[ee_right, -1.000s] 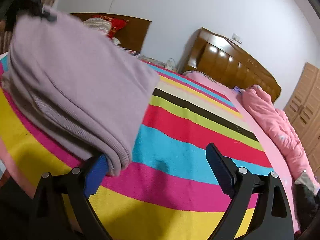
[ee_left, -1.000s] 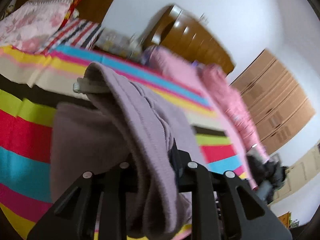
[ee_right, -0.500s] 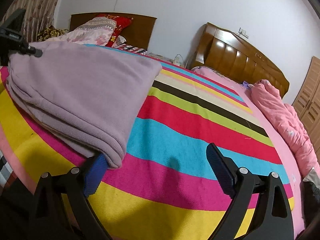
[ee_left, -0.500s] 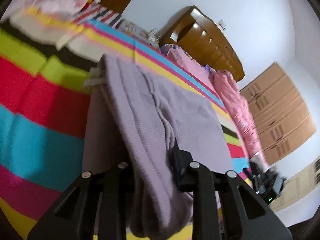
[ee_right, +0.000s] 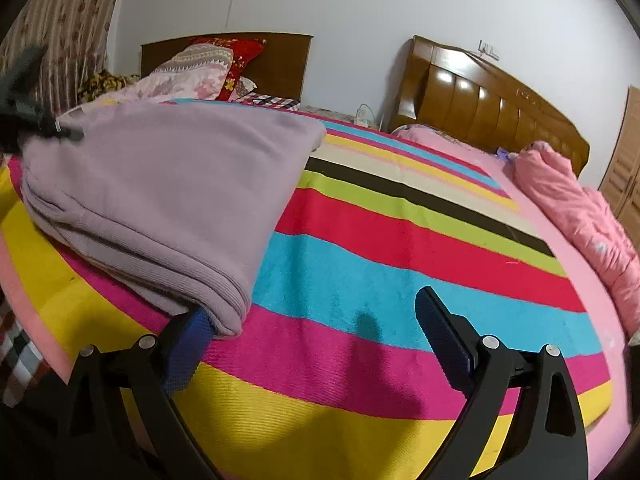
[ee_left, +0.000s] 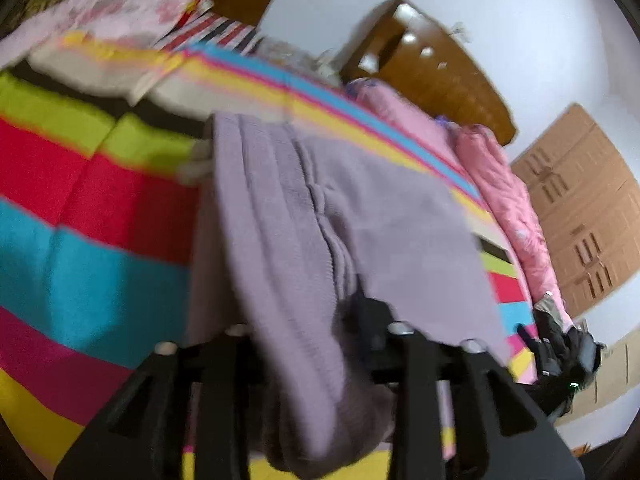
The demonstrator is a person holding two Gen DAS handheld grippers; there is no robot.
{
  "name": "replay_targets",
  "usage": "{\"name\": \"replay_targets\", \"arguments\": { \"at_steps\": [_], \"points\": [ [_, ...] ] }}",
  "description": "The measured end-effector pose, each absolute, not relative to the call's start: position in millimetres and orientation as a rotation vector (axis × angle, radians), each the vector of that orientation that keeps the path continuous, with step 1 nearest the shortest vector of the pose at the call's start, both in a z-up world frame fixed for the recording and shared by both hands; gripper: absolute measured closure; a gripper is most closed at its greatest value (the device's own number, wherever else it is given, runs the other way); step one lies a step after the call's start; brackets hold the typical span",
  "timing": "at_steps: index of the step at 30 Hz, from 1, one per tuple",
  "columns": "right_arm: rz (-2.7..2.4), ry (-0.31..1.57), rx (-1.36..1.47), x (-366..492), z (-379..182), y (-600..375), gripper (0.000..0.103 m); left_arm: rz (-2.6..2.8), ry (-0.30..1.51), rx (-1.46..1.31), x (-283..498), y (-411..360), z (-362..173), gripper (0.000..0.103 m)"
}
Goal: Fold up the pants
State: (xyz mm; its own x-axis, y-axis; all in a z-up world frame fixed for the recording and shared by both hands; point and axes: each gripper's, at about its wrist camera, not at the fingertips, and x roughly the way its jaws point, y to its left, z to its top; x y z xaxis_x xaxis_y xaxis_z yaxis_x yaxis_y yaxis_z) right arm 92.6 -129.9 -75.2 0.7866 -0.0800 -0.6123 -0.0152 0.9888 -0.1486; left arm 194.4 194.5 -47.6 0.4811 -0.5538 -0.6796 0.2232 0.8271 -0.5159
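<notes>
**One pair of pants, two grippers, one striped bed**

The lilac pants (ee_right: pixel 168 184) lie folded at the left of the striped blanket (ee_right: pixel 400 264). The left gripper (ee_left: pixel 316 332) is opening, bunched fabric between its jaws; blur hides any contact. The right gripper (ee_right: pixel 316 332) gapes empty. Two wooden headboards (ee_right: pixel 480 108) stand against the white wall.

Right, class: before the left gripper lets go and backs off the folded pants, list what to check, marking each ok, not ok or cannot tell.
1. Pants lie folded on the striped blanket: ok.
2. Left gripper jaws opening, fabric between them: not ok, not free.
3. Right gripper open, nothing between its jaws: ok.
4. Fold edges aligned: cannot tell.
5. Pink quilt apart from the pants: ok.
</notes>
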Motion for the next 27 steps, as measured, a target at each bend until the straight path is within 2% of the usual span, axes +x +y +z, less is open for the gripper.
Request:
{"name": "replay_targets", "arguments": {
  "at_steps": [2, 4, 6, 9, 12, 14, 16, 21, 24, 27],
  "points": [
    [0.009, 0.703, -0.138, 93.8, -72.6, -134.0, 0.011, -0.512, 0.937, -0.452, 192.6, 204.6, -50.7, 0.058],
    [0.096, 0.741, -0.126, 88.0, -67.4, -141.5, 0.011, -0.456, 0.904, -0.419, 182.7, 207.1, -38.9, 0.044],
    [0.212, 0.710, -0.067, 69.2, -55.8, -155.1, 0.011, -0.271, 0.838, -0.320, 168.0, 212.6, -16.7, 0.019],
    [0.265, 0.677, 0.098, 60.8, -36.9, -180.7, 0.011, -0.163, 0.679, -0.199, 141.0, 207.2, 25.0, 0.018],
    [0.308, 0.612, 0.215, 74.8, -22.6, -187.5, 0.011, -0.271, 0.598, -0.191, 130.5, 180.9, 49.3, 0.011],
    [0.351, 0.572, 0.229, 92.3, -14.8, -173.7, 0.011, -0.340, 0.598, -0.120, 132.3, 146.5, 52.2, 0.011],
    [0.342, 0.557, 0.167, 106.3, -9.8, -151.6, 0.016, -0.372, 0.617, 0.006, 133.0, 111.7, 41.0, 0.011],
    [0.333, 0.677, -0.015, 131.5, -31.0, -94.6, 0.017, -0.251, 0.733, 0.279, 128.9, 87.7, -22.9, 0.011],
    [0.346, 0.696, -0.134, 120.3, -56.0, -75.4, 0.018, -0.286, 0.753, 0.185, 126.3, 109.3, -41.4, 0.011],
    [0.362, 0.726, -0.059, 119.7, -58.9, -85.6, 0.017, -0.287, 0.762, 0.193, 128.6, 113.9, -42.4, 0.010]
  ]
}}
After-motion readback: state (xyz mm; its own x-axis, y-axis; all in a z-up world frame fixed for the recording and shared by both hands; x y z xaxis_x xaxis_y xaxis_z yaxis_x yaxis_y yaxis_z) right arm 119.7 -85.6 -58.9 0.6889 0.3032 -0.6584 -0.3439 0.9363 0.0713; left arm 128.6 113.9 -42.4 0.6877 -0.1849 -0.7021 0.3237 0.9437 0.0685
